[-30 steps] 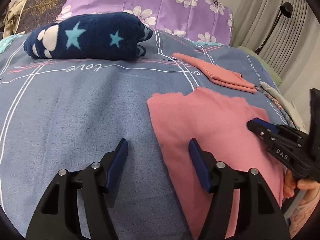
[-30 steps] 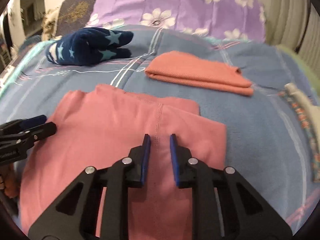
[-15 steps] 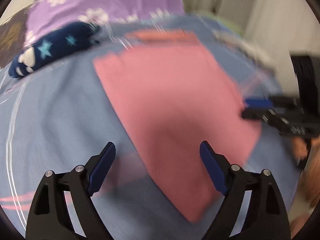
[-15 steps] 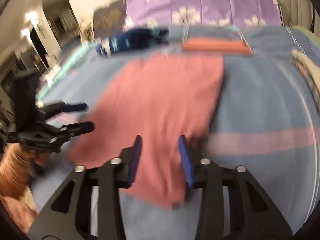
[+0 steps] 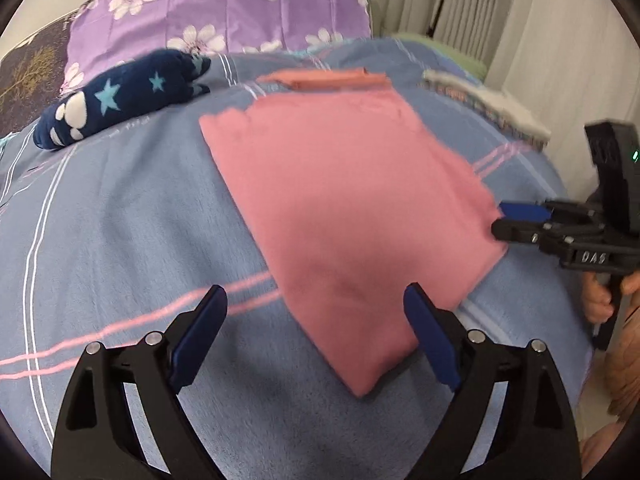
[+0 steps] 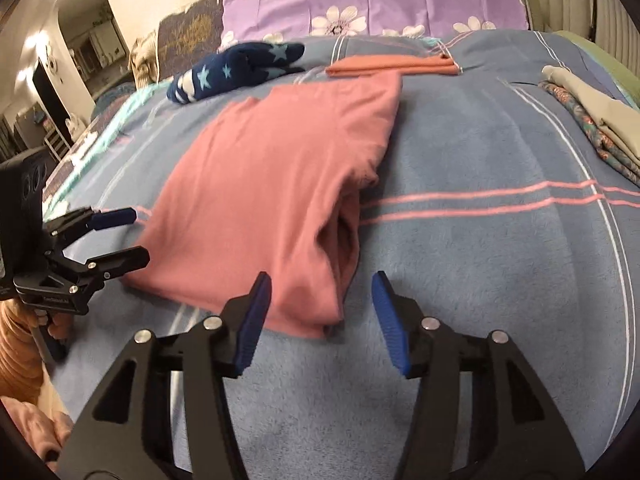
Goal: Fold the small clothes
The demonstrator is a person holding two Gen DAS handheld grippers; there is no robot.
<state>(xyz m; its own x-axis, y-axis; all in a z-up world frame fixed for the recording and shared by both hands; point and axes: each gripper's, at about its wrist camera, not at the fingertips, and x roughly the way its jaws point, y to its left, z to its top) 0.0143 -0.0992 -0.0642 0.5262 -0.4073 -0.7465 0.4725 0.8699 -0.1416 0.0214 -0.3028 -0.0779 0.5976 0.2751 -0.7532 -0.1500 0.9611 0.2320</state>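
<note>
The pink garment (image 5: pixel 344 216) lies folded near the bed's (image 5: pixel 120 220) front edge. Our left gripper (image 5: pixel 316 344) is wide open and empty; the right gripper (image 6: pixel 320 320) is opening, empty. We should take both near corners evenly, then fold away.

A home bedroom: blue bedspread (image 5: pixel 120 208), floral pillow (image 5: pixel 224 4), curtains (image 5: pixel 500 20).

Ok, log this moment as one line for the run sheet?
stage: between folds | pink garment: folded, flat on bed | left claw: open, empty | right claw: opening, garment's near corner between jaws, not gripped
</note>
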